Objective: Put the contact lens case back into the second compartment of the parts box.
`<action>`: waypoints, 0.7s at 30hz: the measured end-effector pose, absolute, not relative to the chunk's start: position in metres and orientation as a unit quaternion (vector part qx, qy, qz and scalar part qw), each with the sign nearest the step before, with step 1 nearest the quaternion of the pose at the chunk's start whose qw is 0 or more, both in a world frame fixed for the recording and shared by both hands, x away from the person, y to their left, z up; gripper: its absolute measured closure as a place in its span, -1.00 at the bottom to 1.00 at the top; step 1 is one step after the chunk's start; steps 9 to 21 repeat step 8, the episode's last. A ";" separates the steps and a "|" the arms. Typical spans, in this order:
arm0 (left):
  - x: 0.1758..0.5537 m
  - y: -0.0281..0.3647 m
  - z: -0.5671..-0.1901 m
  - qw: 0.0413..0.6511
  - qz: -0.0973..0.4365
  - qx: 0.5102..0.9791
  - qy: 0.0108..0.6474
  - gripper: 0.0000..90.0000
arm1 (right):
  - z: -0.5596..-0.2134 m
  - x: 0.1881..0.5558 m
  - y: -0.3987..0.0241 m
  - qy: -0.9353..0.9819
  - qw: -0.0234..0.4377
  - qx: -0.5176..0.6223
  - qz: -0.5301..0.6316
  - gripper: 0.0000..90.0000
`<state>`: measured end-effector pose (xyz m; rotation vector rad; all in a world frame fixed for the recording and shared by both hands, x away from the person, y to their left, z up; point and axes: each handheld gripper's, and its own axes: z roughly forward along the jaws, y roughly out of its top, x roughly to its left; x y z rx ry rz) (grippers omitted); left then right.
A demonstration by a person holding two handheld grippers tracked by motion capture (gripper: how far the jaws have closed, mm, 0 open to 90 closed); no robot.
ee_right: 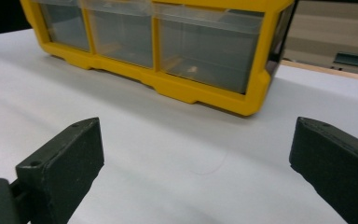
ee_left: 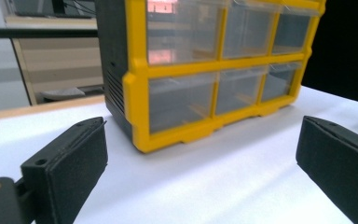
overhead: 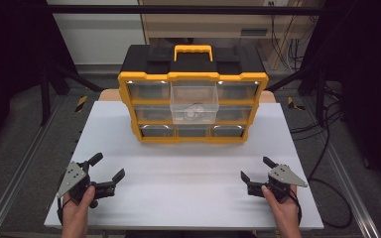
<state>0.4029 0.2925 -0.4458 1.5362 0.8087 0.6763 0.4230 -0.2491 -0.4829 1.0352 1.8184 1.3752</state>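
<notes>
Judged an opening step, nothing gripped yet. Yellow-and-black plastic organiser cabinet (overhead: 193, 101) at 12 o'clock on white table (overhead: 188, 173), clear middle drawer (overhead: 194, 102) pulled out, small object inside. Left claw (overhead: 106, 171) at 7, right claw (overhead: 258, 171) at 5, both wide apart, empty. Next: reach toward that drawer.
</notes>
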 end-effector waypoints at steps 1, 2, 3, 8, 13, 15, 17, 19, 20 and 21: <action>0.402 0.292 -0.448 0.596 0.290 0.664 0.347 -0.96 | -0.483 0.423 -0.250 0.688 0.317 0.395 0.520 -0.91; 0.400 0.290 -0.452 0.592 0.289 0.667 0.346 -0.96 | -0.483 0.424 -0.251 0.686 0.319 0.398 0.519 -0.91; 0.399 0.289 -0.455 0.590 0.290 0.670 0.345 -0.96 | -0.483 0.425 -0.254 0.683 0.321 0.404 0.517 -0.91; 0.400 0.291 -0.459 0.589 0.291 0.672 0.341 -0.96 | -0.484 0.428 -0.258 0.674 0.318 0.425 0.514 -0.90; 0.400 0.291 -0.459 0.589 0.291 0.672 0.341 -0.96 | -0.484 0.428 -0.258 0.674 0.318 0.425 0.514 -0.90; 0.400 0.291 -0.459 0.589 0.291 0.672 0.341 -0.96 | -0.484 0.428 -0.258 0.674 0.318 0.425 0.514 -0.90; 0.400 0.291 -0.459 0.589 0.291 0.672 0.341 -0.96 | -0.484 0.428 -0.258 0.674 0.318 0.425 0.514 -0.90; 0.400 0.291 -0.459 0.589 0.291 0.672 0.341 -0.96 | -0.484 0.428 -0.258 0.674 0.318 0.425 0.514 -0.90; 0.400 0.291 -0.459 0.589 0.291 0.672 0.341 -0.96 | -0.484 0.428 -0.258 0.674 0.318 0.425 0.514 -0.90; 0.400 0.291 -0.459 0.589 0.291 0.672 0.341 -0.96 | -0.484 0.428 -0.258 0.674 0.318 0.425 0.514 -0.90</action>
